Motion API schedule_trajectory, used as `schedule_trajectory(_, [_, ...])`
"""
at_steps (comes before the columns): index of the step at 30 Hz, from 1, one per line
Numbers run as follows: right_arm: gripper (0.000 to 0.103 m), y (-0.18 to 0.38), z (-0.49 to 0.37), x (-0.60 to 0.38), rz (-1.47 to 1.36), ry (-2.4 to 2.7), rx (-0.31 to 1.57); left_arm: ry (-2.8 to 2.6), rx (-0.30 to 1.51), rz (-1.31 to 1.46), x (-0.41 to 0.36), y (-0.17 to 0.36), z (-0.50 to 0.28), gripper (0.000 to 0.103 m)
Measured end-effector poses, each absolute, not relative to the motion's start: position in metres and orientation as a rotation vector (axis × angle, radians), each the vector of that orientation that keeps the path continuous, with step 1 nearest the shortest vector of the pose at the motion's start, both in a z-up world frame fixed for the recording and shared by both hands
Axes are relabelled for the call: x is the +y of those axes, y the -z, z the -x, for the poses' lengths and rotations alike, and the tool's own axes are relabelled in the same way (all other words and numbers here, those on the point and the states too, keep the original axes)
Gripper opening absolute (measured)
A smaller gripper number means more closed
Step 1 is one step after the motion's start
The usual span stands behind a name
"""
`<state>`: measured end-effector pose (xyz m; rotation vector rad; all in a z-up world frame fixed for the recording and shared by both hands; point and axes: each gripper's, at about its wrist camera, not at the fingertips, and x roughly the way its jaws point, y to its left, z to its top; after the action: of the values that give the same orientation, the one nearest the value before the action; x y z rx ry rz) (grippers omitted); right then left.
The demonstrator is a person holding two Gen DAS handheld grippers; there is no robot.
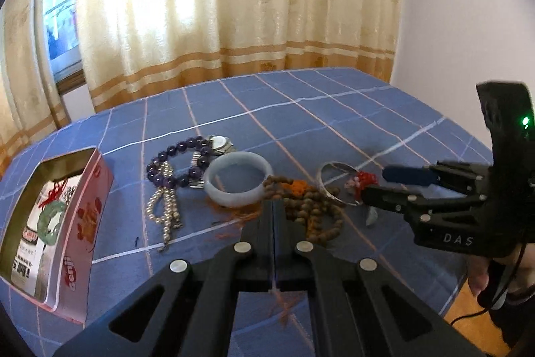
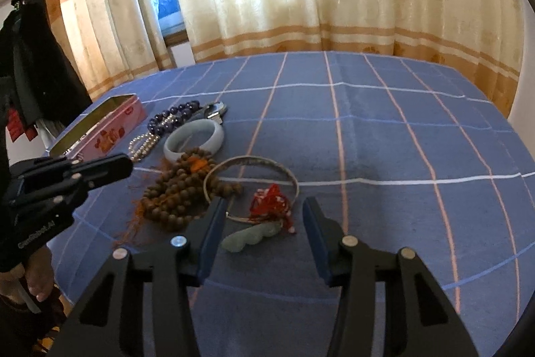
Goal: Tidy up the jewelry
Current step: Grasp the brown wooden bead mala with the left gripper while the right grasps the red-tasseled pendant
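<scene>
the jade pendant (image 2: 251, 237) with its red knotted cord (image 2: 271, 204) lies on the blue checked cloth (image 2: 384, 136), near the front edge, right between the spread fingers of your right claw (image 2: 264, 236), which is released and touches nothing. the cord rests on the thin silver bangle (image 2: 250, 186) just behind it. to the left of that, the brown bead mala (image 2: 182, 189) is heaped with its orange tassel, overlapping the bangle's rim. further back sit the pale jade bangle (image 2: 194, 139), the pearl strand (image 2: 143, 146), the purple bead bracelet (image 2: 174, 119) and a metal watch (image 2: 215, 109), all crowded together. at the cloth's left edge stands the pink tin (image 1: 83, 216), lid off, with a green jade ring on red cord (image 1: 50, 219) inside. your left claw (image 1: 274, 216) is clenched, fingers pressed together on nothing, hovering just in front of the mala and the pale bangle.
</scene>
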<state>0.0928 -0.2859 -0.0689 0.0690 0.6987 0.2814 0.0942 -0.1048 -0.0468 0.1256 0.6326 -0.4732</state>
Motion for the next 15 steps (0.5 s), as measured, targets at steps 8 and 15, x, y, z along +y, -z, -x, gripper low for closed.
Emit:
schedule_trajectory(8, [0.010, 0.071, -0.101, -0.284, -0.042, -0.276, 0.724, 0.484, 0.738, -0.071, -0.110, 0.063, -0.111, 0.001])
schedule_trajectory(15, [0.008, 0.054, -0.086, -0.300, -0.115, -0.275, 0.626, 0.537, 0.775, -0.101, -0.131, 0.069, -0.114, 0.001])
